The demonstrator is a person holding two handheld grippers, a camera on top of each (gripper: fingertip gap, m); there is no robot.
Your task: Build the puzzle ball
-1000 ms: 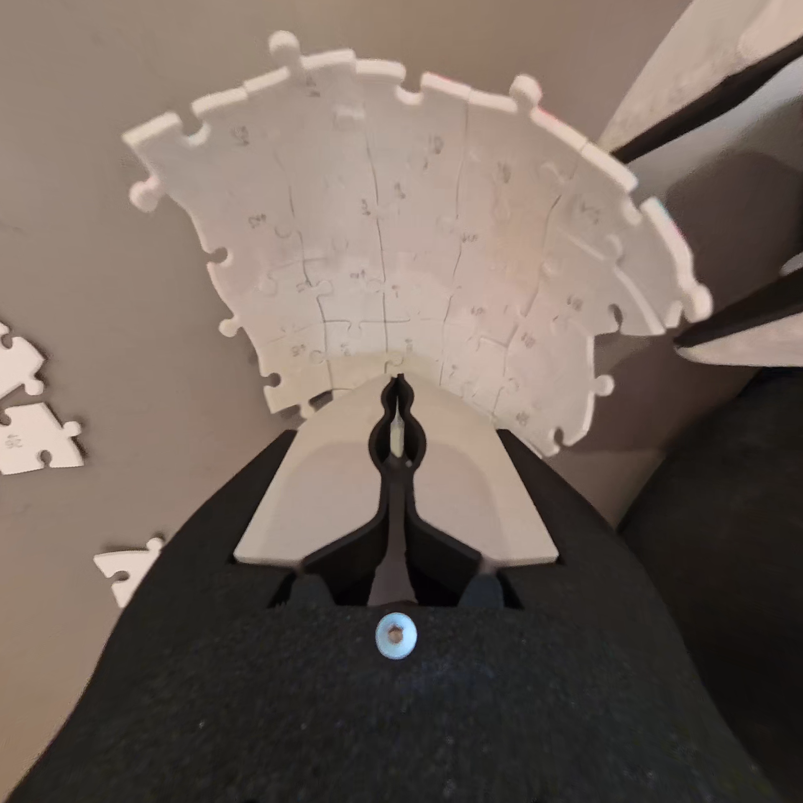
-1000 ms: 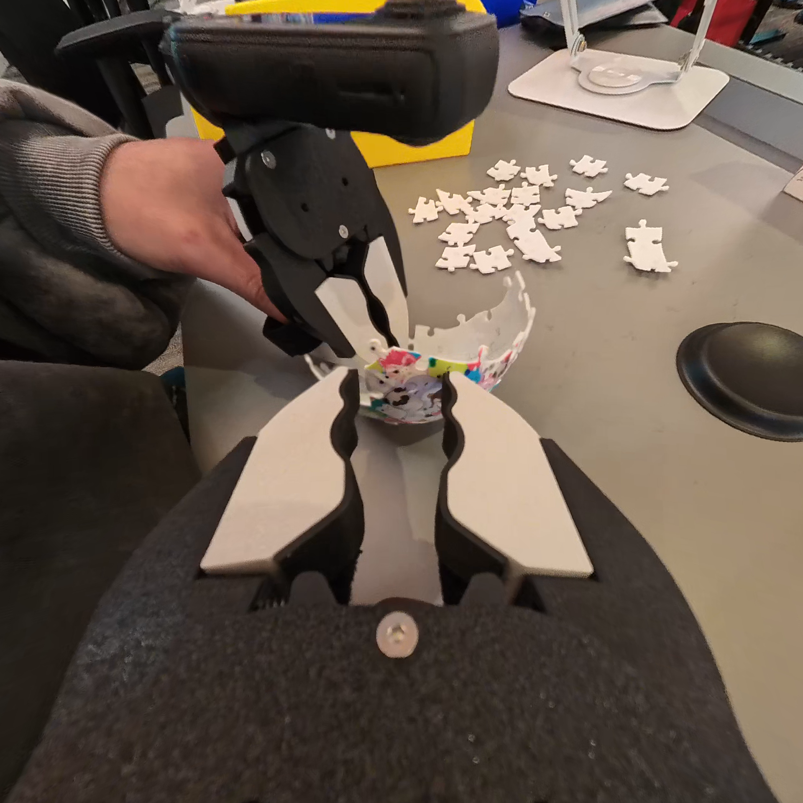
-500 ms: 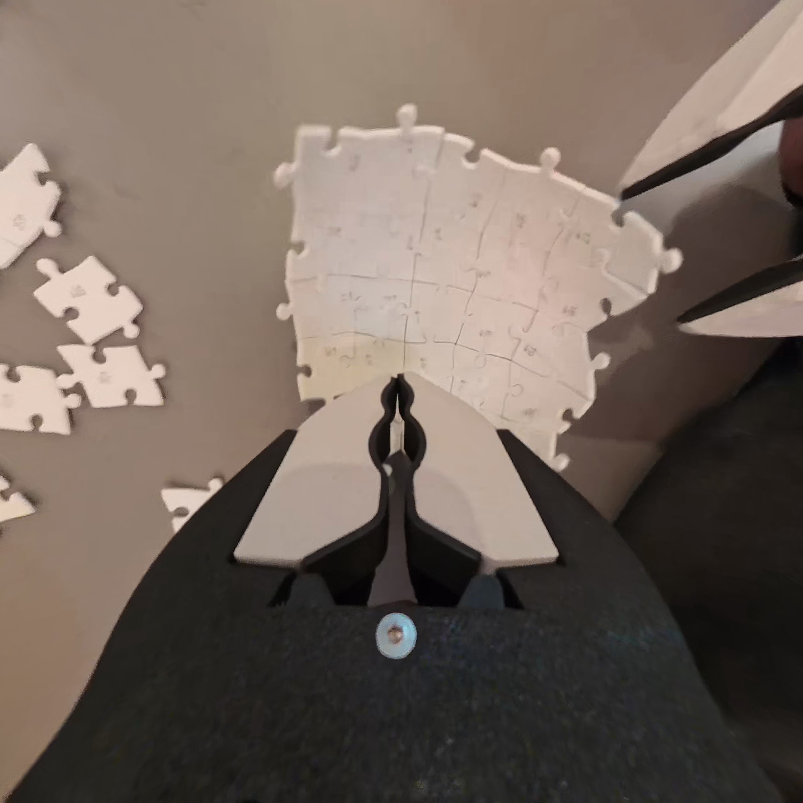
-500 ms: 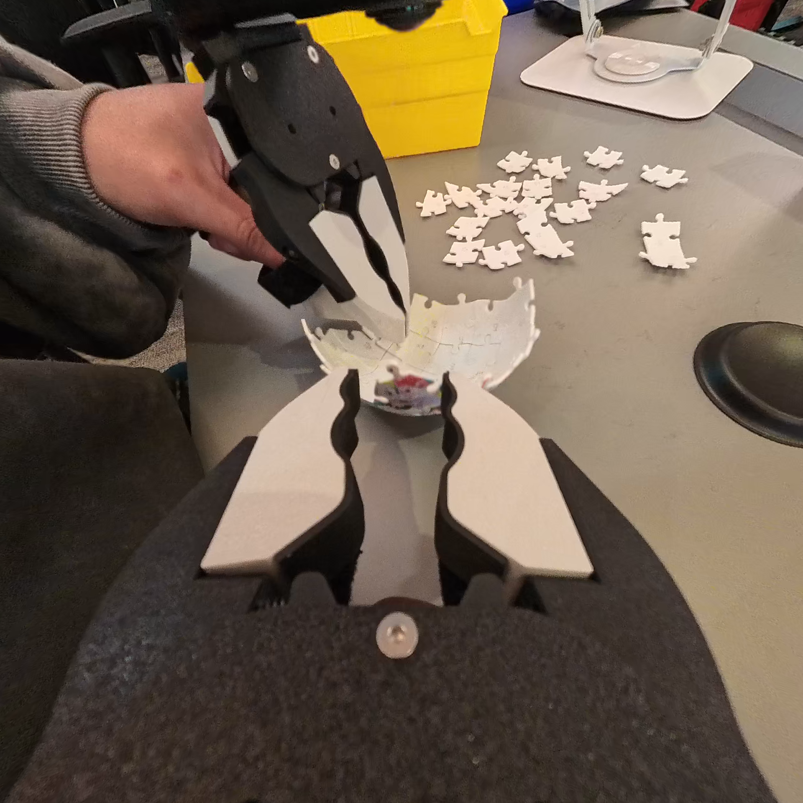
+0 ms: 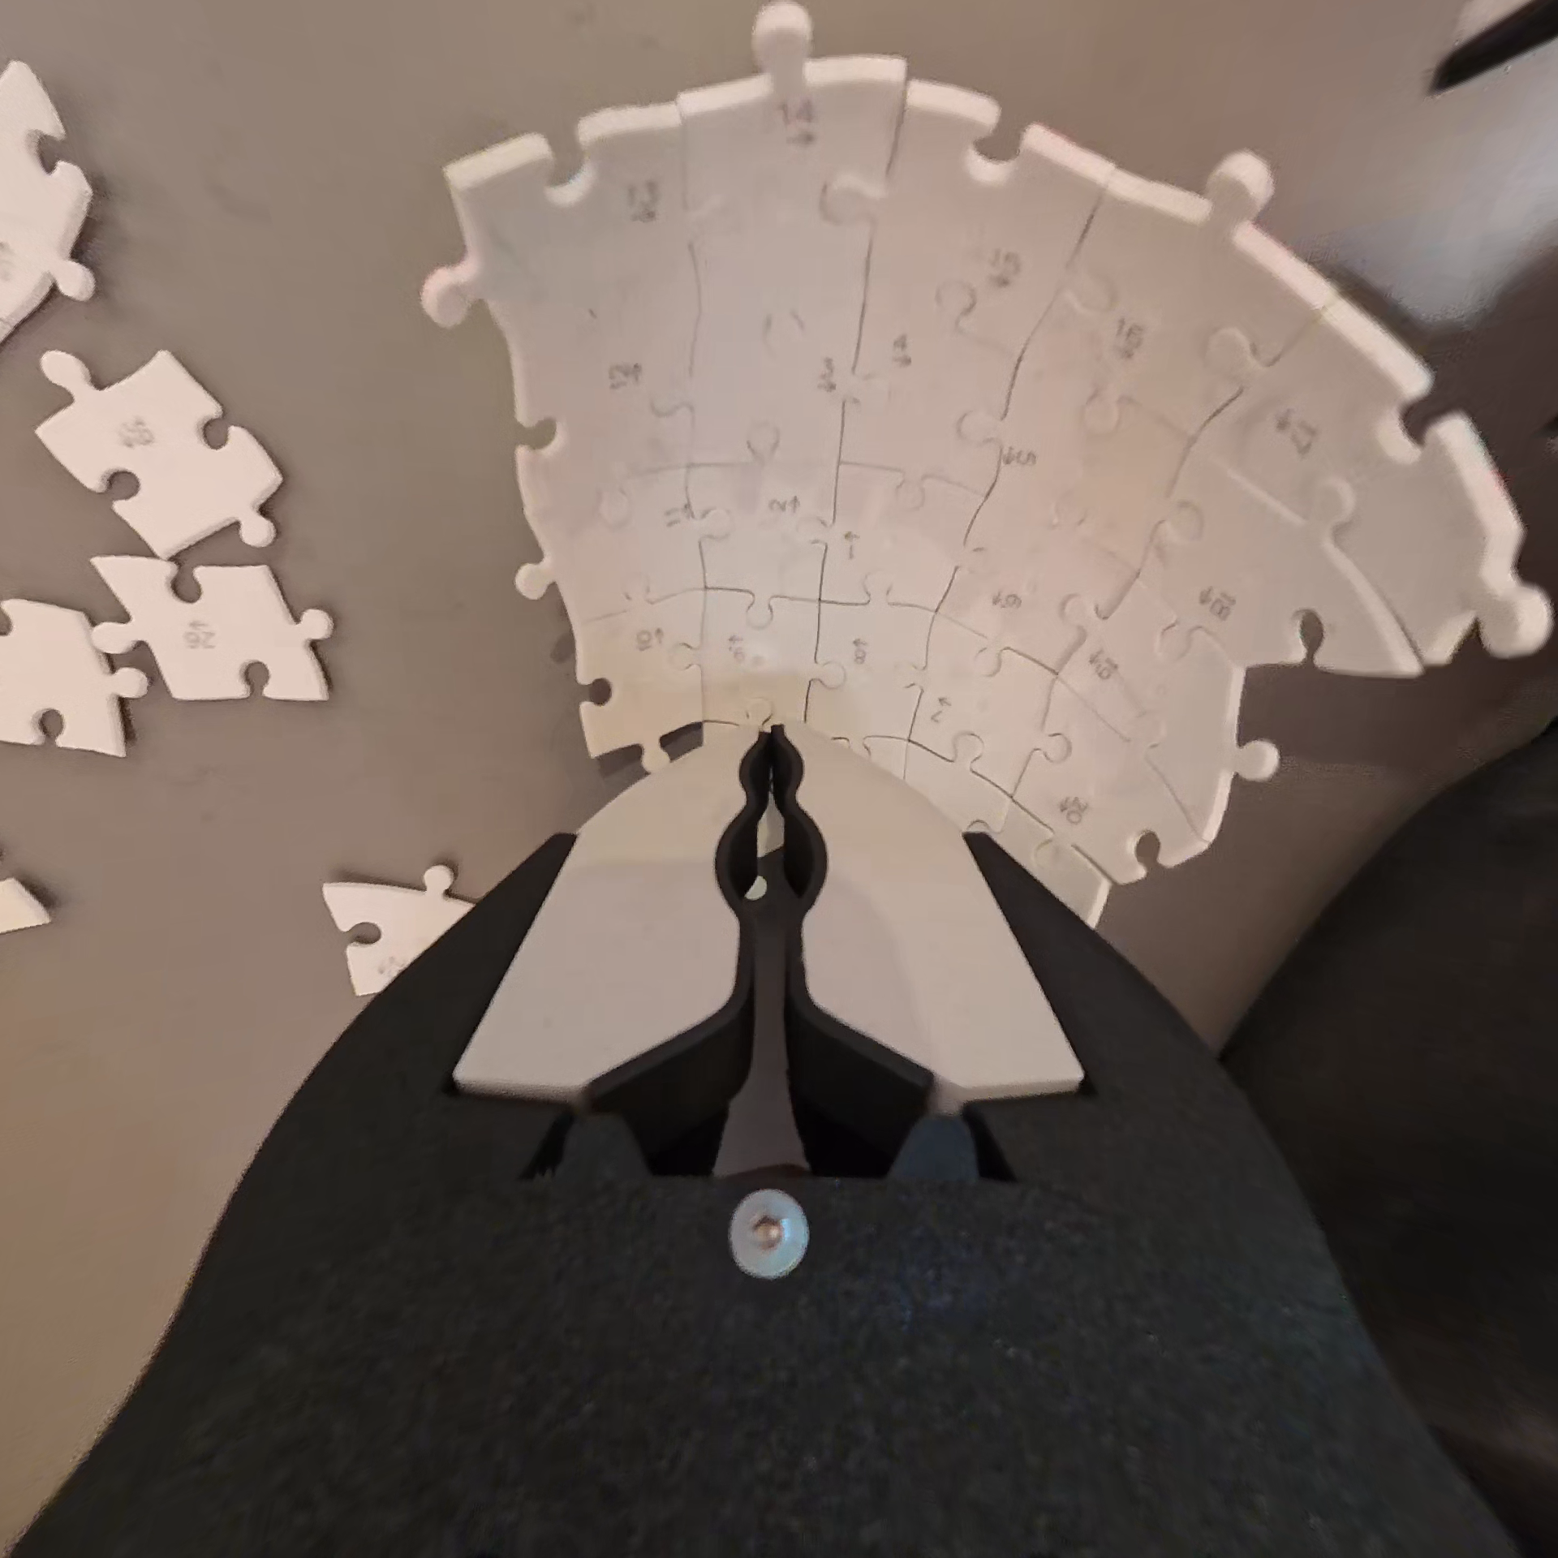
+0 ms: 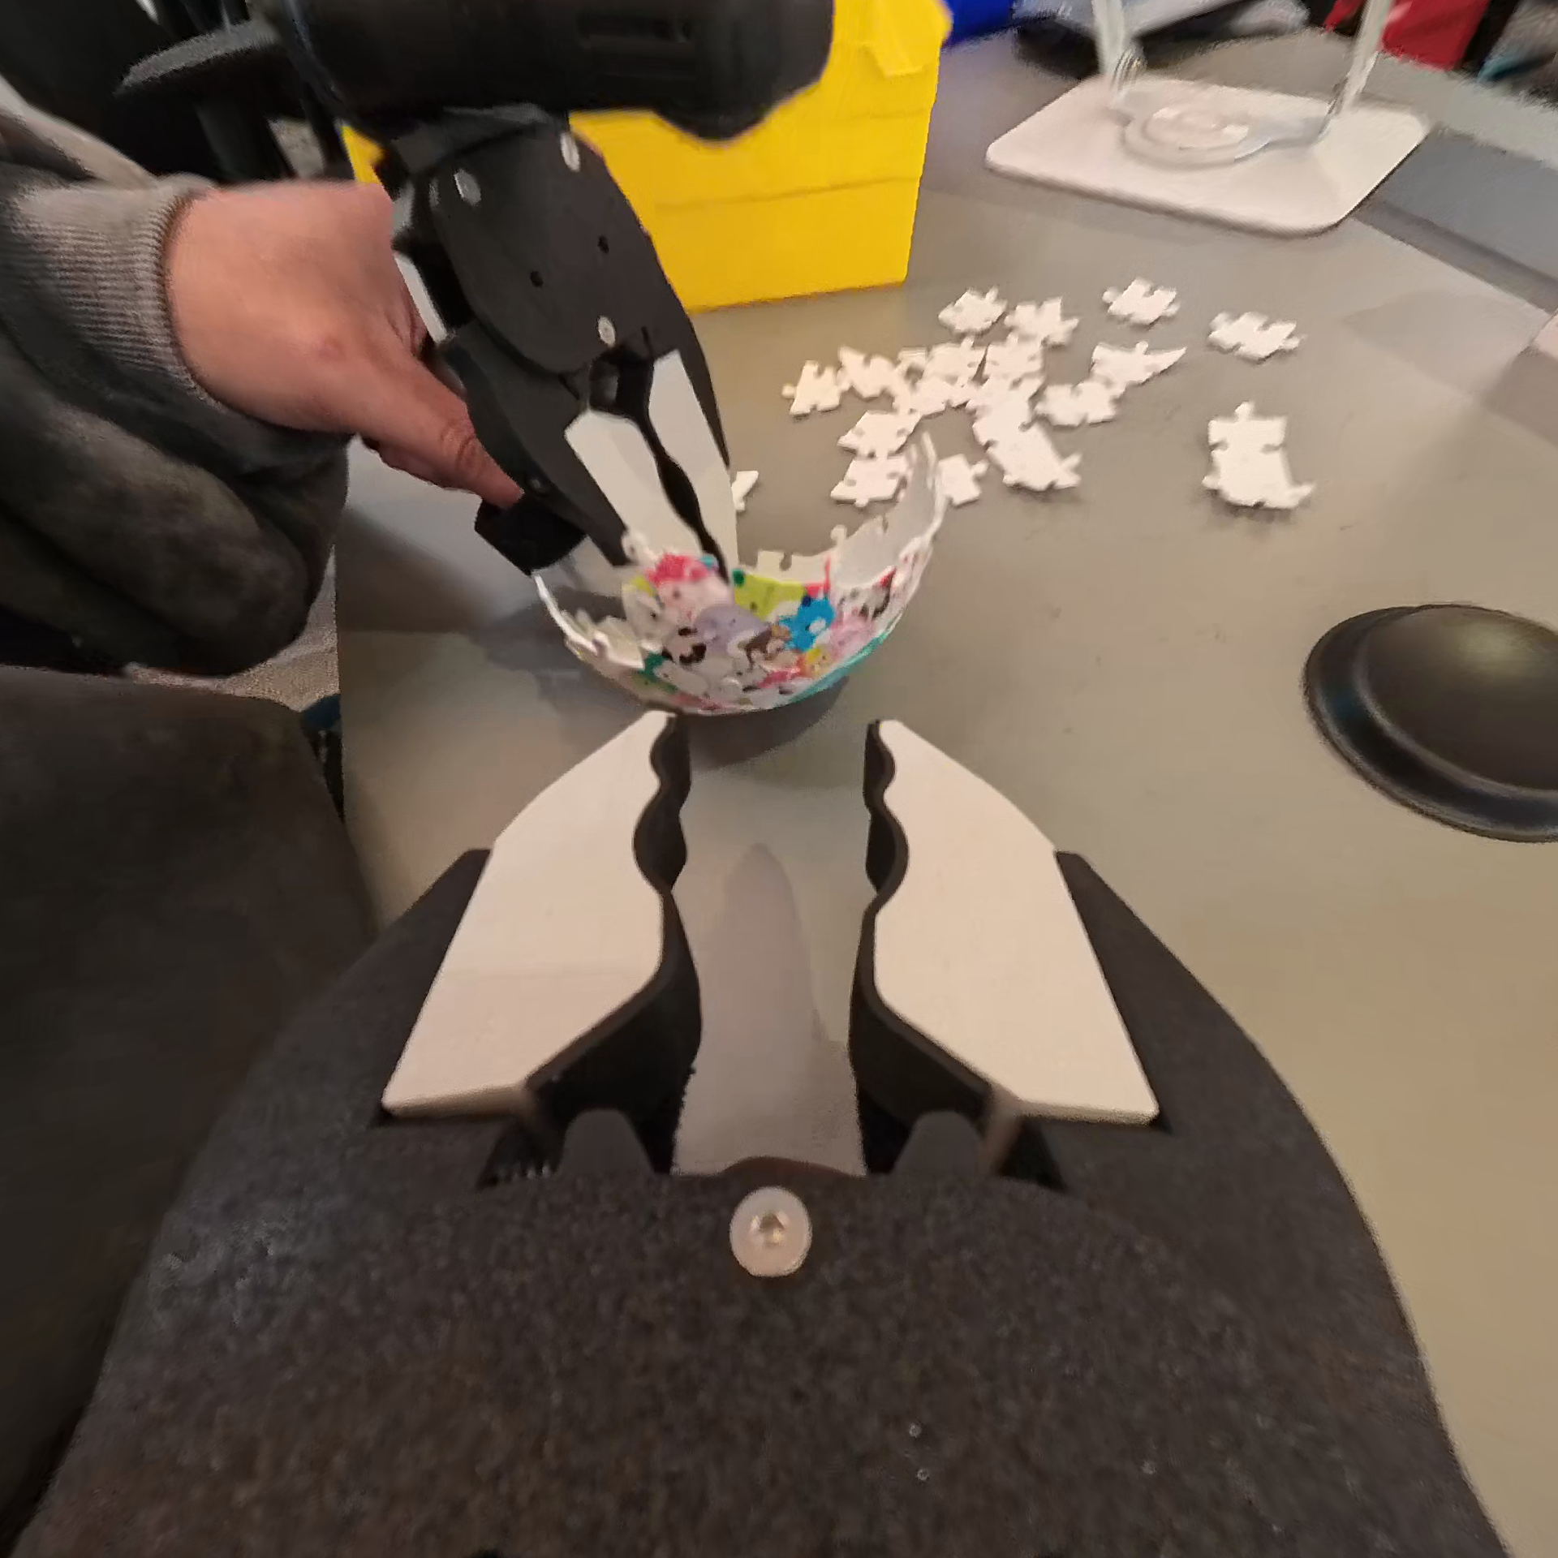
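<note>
The partly built puzzle ball (image 5: pixel 927 438) is a curved shell of joined white pieces; its white inside faces the left wrist view, and its colourful outside shows in the right wrist view (image 6: pixel 742 641). My left gripper (image 5: pixel 771 733) is shut on the shell's near rim and holds it tilted, just above the grey table (image 6: pixel 1096 759). The left gripper also shows in the right wrist view (image 6: pixel 708 556), held by a hand (image 6: pixel 295 337). My right gripper (image 6: pixel 771 742) is open and empty, just short of the shell. Loose white pieces (image 6: pixel 969 396) lie beyond it.
Several loose pieces (image 5: pixel 169 590) lie left of the shell in the left wrist view. A yellow bin (image 6: pixel 776 185) stands at the back, a white stand base (image 6: pixel 1206 152) at the back right, and a black round dome (image 6: pixel 1450 717) at the right. A dark chair seat (image 6: pixel 152 885) is at the left. The grippers' ends are close to 12 centimeters from one another.
The left gripper has lifted and tilted the shell so its colourful outside faces the right gripper. The right gripper has drawn back a little from the shell and stays open.
</note>
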